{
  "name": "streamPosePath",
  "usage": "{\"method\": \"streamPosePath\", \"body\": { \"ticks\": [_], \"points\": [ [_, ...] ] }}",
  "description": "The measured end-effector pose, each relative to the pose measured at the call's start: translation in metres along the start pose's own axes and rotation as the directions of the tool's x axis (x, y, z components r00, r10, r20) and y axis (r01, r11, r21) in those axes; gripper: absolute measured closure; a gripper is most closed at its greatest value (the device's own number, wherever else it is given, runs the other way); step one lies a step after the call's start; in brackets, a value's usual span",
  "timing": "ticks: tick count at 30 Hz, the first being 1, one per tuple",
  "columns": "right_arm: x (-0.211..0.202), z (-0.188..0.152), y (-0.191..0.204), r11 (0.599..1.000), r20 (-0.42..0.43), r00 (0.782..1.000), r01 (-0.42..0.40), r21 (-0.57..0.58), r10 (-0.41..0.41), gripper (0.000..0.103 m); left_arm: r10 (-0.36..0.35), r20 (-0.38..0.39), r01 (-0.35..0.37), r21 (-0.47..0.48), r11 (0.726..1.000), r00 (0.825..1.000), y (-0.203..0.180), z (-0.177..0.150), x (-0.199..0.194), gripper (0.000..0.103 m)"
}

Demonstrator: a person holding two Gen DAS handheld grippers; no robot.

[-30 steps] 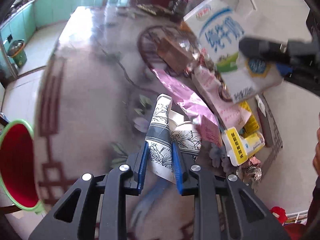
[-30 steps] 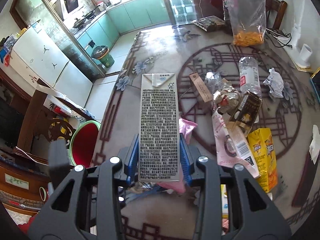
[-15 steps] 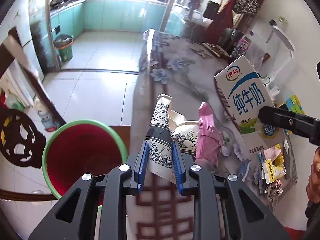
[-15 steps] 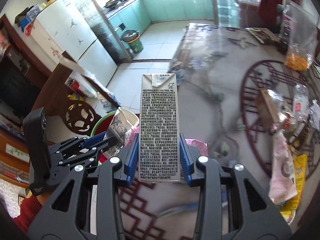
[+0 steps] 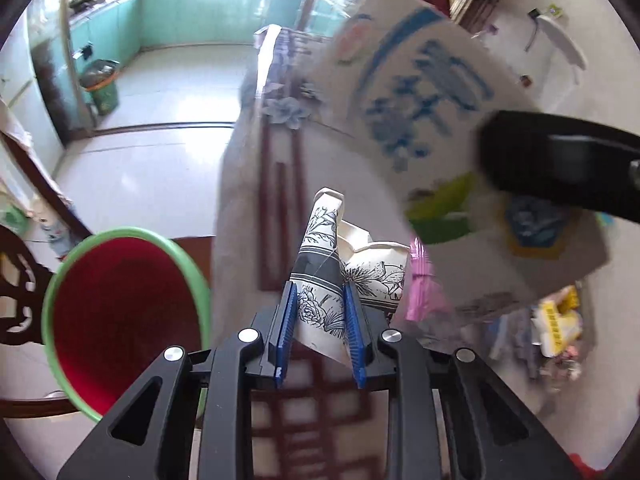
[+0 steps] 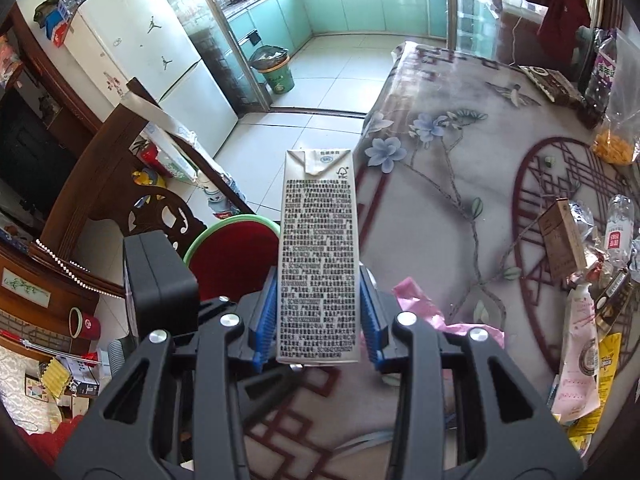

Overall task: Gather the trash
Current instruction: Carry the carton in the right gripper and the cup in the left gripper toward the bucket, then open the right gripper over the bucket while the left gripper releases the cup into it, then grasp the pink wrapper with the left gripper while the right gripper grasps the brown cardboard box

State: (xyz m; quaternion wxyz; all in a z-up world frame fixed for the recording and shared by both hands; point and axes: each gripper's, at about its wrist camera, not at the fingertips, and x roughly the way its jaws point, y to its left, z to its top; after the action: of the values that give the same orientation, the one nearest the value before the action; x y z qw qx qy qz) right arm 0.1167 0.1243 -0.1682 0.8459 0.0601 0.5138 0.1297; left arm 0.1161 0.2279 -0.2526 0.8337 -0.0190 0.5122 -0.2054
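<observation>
My left gripper (image 5: 320, 320) is shut on a crushed paper cup (image 5: 324, 276) with a black-and-white flower print, held over the table edge beside the red bin with a green rim (image 5: 120, 312). My right gripper (image 6: 318, 320) is shut on an upright milk carton (image 6: 318, 256), its text side facing the camera. In the left wrist view that carton (image 5: 432, 112) looms blurred at the upper right, with the right gripper's black finger across it. The bin (image 6: 236, 252) stands below the table edge, left of the carton, partly hidden by the left gripper's body (image 6: 160, 280).
A flower-patterned tablecloth (image 6: 460, 160) covers the table. Pink wrapper (image 6: 420, 308), small box, plastic bottle (image 6: 618, 224), yellow packets (image 6: 604, 364) and other litter lie on its right side. A carved wooden chair (image 6: 160, 208), a fridge (image 6: 160, 64) and a green waste bin (image 6: 276, 72) stand on the tiled floor.
Both grippers swung left from over the littered table towards its edge; the red bin came closer in both views. The milk carton moved in nearer to the left gripper. Both grips are unchanged.
</observation>
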Motion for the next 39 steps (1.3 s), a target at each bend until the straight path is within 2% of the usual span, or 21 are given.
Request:
{"method": "streamPosePath", "body": {
  "ticks": [5,8,13,18,19,20,21,22,23,26,32,39],
  "points": [
    [0.001,0.0,-0.006,1.0,-0.005,1.0,0.01,0.027,-0.01,0.066,0.114,0.054,-0.111,-0.056,0.992,0.992,0.032,-0.001,-0.019,0.081],
    [0.005,0.0,-0.001,1.0,-0.015,1.0,-0.015,0.022,0.016,0.066,0.177,0.071,-0.17,-0.101,0.98,0.982,0.058,-0.006,-0.032,0.081],
    [0.026,-0.001,0.032,0.992,-0.068,0.991,-0.119,-0.046,0.115,0.066,0.298,0.049,-0.284,-0.193,0.939,0.953,0.109,-0.017,-0.047,0.081],
    [0.056,0.001,0.068,0.974,-0.131,0.974,-0.201,-0.108,0.187,0.066,0.366,0.011,-0.35,-0.272,0.896,0.93,0.149,-0.022,-0.057,0.08],
    [0.062,0.001,0.074,0.97,-0.138,0.971,-0.212,-0.116,0.196,0.063,0.378,0.007,-0.361,-0.282,0.889,0.926,0.154,-0.023,-0.059,0.078],
    [0.065,0.002,0.077,0.968,-0.138,0.969,-0.22,-0.118,0.203,0.056,0.395,0.002,-0.377,-0.293,0.879,0.919,0.158,-0.022,-0.061,0.059],
    [0.067,0.003,0.08,0.969,-0.128,0.97,-0.22,-0.117,0.204,0.039,0.406,0.009,-0.385,-0.302,0.872,0.914,0.158,-0.019,-0.062,0.038],
    [0.066,0.004,0.081,0.971,-0.109,0.974,-0.209,-0.114,0.197,0.034,0.413,0.026,-0.385,-0.31,0.869,0.911,0.158,-0.019,-0.067,0.034],
    [0.062,0.006,0.08,0.974,-0.072,0.979,-0.199,-0.109,0.192,0.034,0.41,0.04,-0.378,-0.314,0.871,0.911,0.157,-0.018,-0.072,0.035],
    [0.051,0.004,0.075,0.974,-0.055,0.98,-0.196,-0.118,0.19,0.034,0.408,0.051,-0.375,-0.308,0.874,0.911,0.155,-0.013,-0.076,0.035],
    [0.014,-0.014,0.046,0.986,0.015,0.996,-0.082,-0.144,0.085,0.034,0.354,0.097,-0.318,-0.27,0.909,0.93,0.126,-0.003,-0.08,0.035],
    [-0.022,-0.05,-0.033,0.999,0.021,1.0,0.019,0.029,-0.02,0.034,0.215,0.123,-0.202,-0.112,0.973,0.969,0.051,0.013,-0.064,0.035]
  ]
}}
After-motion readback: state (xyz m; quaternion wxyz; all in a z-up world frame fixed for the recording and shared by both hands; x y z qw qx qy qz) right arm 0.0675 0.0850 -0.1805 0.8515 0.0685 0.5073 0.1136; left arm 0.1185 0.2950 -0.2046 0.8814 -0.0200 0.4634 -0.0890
